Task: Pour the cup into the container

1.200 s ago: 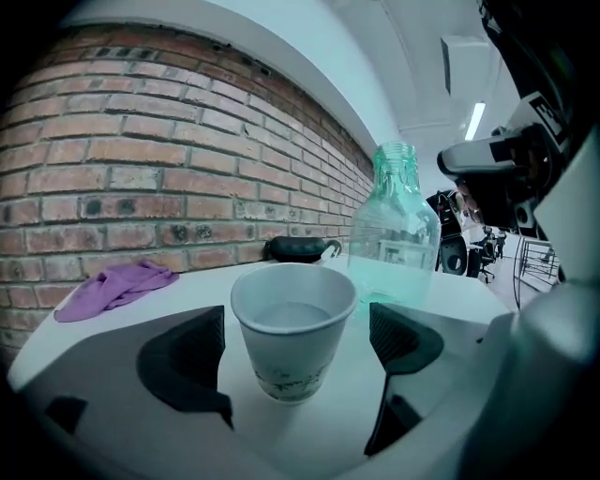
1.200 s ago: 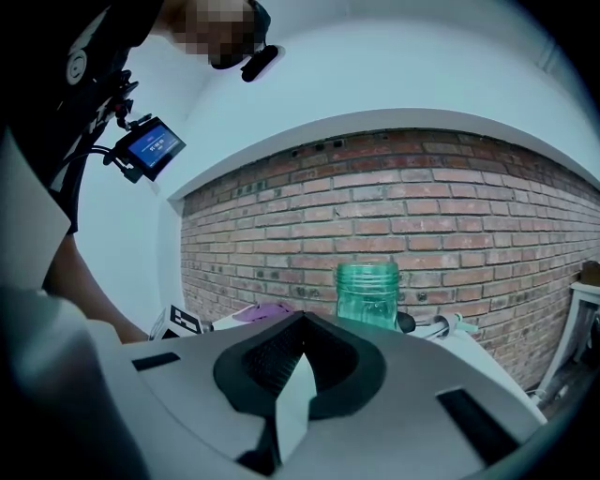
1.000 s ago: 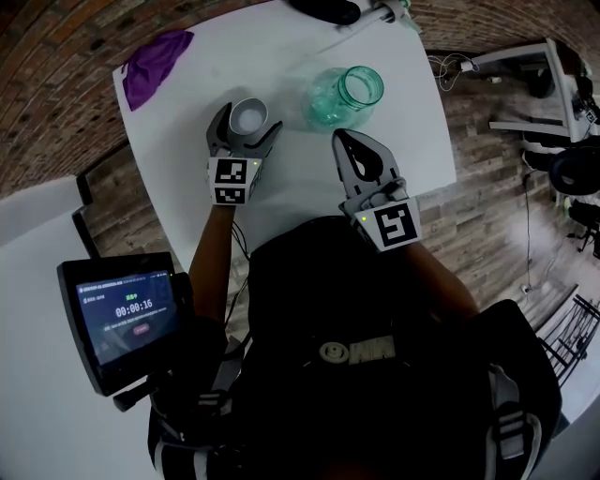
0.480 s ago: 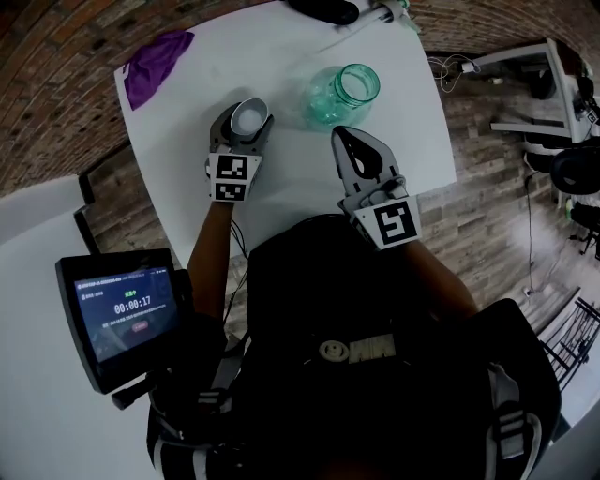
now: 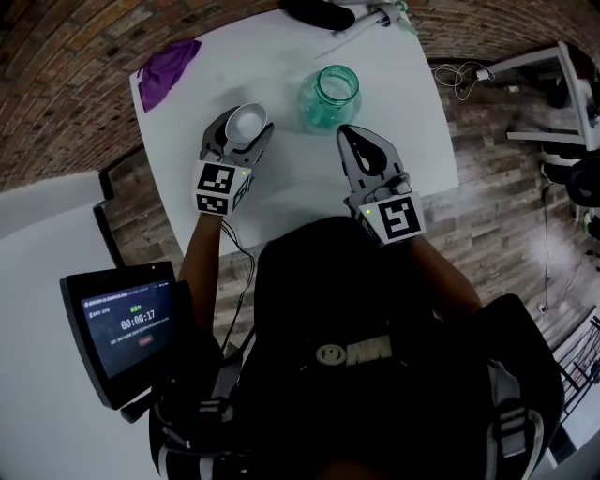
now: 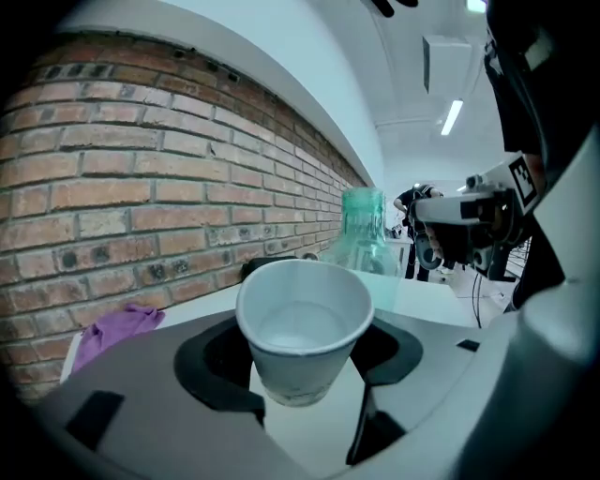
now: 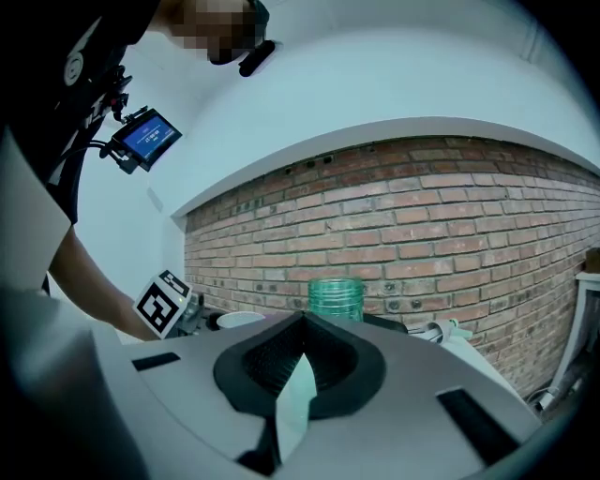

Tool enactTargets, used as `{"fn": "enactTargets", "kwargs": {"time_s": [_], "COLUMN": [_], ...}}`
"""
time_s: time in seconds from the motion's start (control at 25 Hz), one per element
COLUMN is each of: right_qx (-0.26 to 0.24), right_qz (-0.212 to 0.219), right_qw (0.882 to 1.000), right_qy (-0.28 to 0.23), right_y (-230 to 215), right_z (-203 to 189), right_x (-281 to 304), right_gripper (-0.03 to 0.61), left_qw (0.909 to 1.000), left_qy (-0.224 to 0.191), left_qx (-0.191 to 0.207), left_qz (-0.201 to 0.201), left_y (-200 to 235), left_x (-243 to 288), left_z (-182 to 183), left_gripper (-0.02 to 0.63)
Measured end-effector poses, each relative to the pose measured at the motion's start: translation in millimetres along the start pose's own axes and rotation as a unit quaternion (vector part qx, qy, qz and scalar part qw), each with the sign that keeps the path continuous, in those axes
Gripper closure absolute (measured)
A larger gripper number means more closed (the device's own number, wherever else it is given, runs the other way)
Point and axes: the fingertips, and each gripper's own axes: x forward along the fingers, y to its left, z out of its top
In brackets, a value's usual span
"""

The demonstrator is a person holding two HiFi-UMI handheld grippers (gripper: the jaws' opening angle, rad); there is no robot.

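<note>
We hold the cup (image 6: 302,323) in the left gripper (image 5: 242,131). Its jaws have just been closing and now clench the white paper wall from both sides. The cup stands upright, and its base looks clear of the table (image 5: 412,122). The right gripper (image 5: 347,137) has its jaws together with nothing in them. It is near the jar (image 5: 330,94) on our side and does not touch it.

The jar is green-tinted glass with an open mouth. It stands upright on the table to the right of the cup, near it but apart.

Both grippers sit close to the table's near edge. Bare white top lies between the cup and the jar, and more runs from the jar out to the right edge. To the left, open surface reaches as far as a purple cloth (image 5: 167,70) at the far left corner. A dark object (image 5: 319,11) and a white tool (image 5: 370,17) lie along the far edge, well beyond the jar.

For writing, the screen (image 5: 131,323) at our lower left shows 00:00:17, and its smaller lines are too small to read. Each gripper's cube carries black-and-white square markers.
</note>
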Motion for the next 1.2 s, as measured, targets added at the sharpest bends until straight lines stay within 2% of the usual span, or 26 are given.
{"fn": "enactTargets", "kwargs": {"time_s": [0.16, 0.52, 1.0, 1.2], "right_qx": [0.003, 0.008, 0.031, 0.038], "right_qz": [0.004, 0.023, 0.041, 0.043], "right_qw": [1.0, 1.0, 0.999, 0.998], "right_qy": [-0.001, -0.006, -0.02, -0.033], "right_y": [-8.6, -22.3, -51.7, -55.6], "right_z": [-1.8, -2.8, -6.5, -0.8], "right_x": [5.2, 14.8, -5.0, 7.2], "right_gripper": [0.58, 0.58, 0.58, 0.58], "left_qw": [0.9999, 0.9983, 0.9855, 0.9739], "left_qy": [-0.007, 0.003, 0.087, 0.13], "left_qx": [-0.003, 0.05, 0.125, 0.176], "left_qz": [-0.009, -0.03, -0.076, -0.062], "left_y": [2.6, -2.0, -40.1, -30.3], "left_x": [-5.4, -9.1, 13.8, 18.4], "left_z": [30.8, 93.3, 113.3, 121.4], "left_gripper": [0.316, 0.318, 0.321, 0.321]}}
